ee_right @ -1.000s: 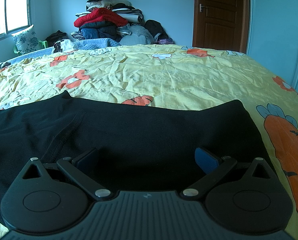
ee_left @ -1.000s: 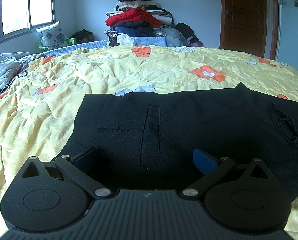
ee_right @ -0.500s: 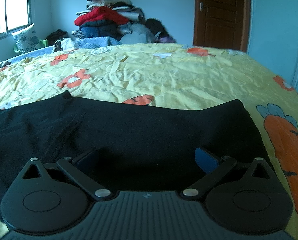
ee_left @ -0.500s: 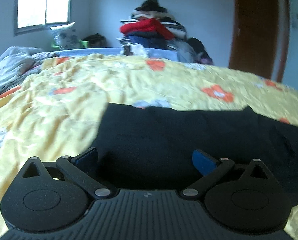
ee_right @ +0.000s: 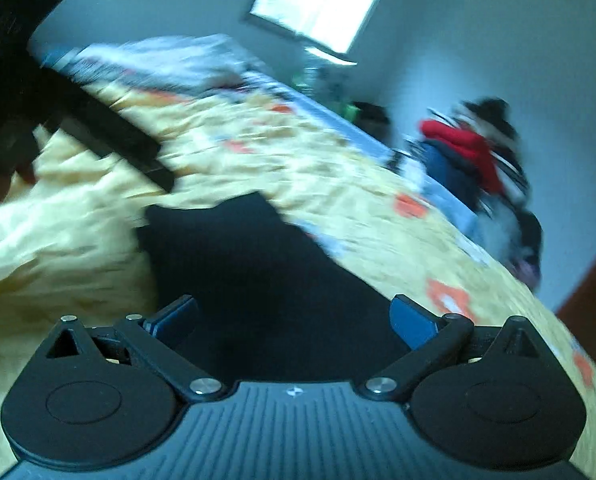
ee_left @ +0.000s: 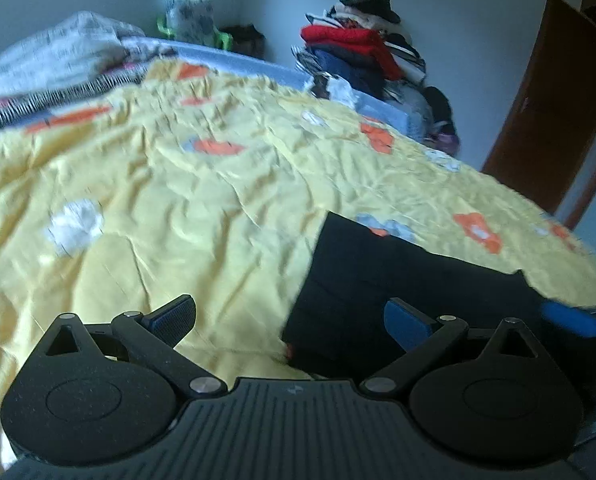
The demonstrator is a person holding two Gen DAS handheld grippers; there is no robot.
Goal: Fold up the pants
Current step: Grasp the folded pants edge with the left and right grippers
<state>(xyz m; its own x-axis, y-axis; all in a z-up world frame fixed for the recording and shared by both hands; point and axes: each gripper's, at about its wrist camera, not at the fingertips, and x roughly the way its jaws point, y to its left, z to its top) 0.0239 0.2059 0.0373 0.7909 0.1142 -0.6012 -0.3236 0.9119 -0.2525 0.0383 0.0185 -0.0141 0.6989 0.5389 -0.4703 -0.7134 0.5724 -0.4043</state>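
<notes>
The black pants lie flat on the yellow bedspread. My left gripper is open and empty, hovering over the pants' left edge, with the left finger above the bedspread. The pants also show in the right wrist view, blurred. My right gripper is open and empty above the pants, tilted. The left gripper's body and a hand show at the upper left of the right wrist view. A blue finger pad of the right gripper shows at the right edge of the left wrist view.
A pile of clothes stands at the far side of the bed. A grey blanket lies at the far left. A brown door is at the right. A window is on the far wall.
Both grippers have swung left and tilted. The left gripper has moved from over the middle of the pants to their left edge. The right view has turned sharply left, with motion blur.
</notes>
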